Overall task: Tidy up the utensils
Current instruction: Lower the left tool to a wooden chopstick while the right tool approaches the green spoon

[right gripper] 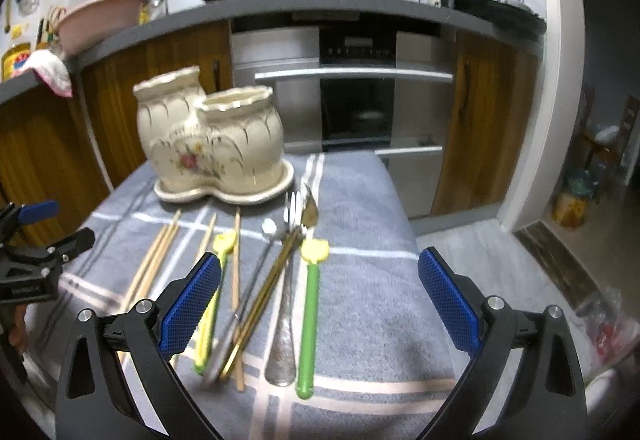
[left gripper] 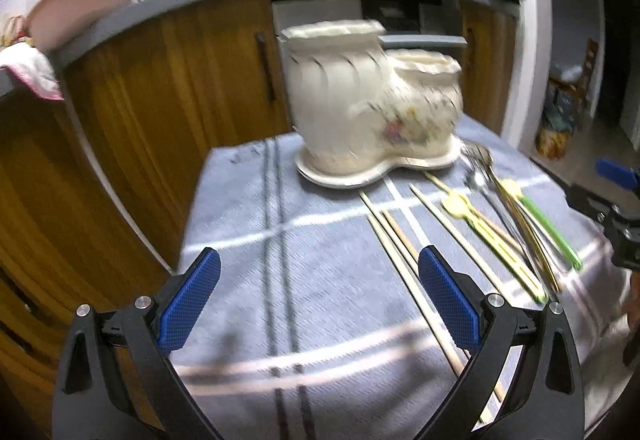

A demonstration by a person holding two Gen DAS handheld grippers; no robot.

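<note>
The right gripper [right gripper: 319,304] hangs with its blue-padded jaws spread wide above a grey plaid cloth [right gripper: 360,280]. Beneath it lie wooden chopsticks [right gripper: 154,264], a green-handled utensil [right gripper: 309,324], a fork [right gripper: 294,205] and what appears to be a spoon [right gripper: 269,227], the blur hiding detail. A cream ceramic holder [right gripper: 212,140] with two openings stands behind them. The left gripper [right gripper: 36,236] shows at the frame's left edge.
</note>
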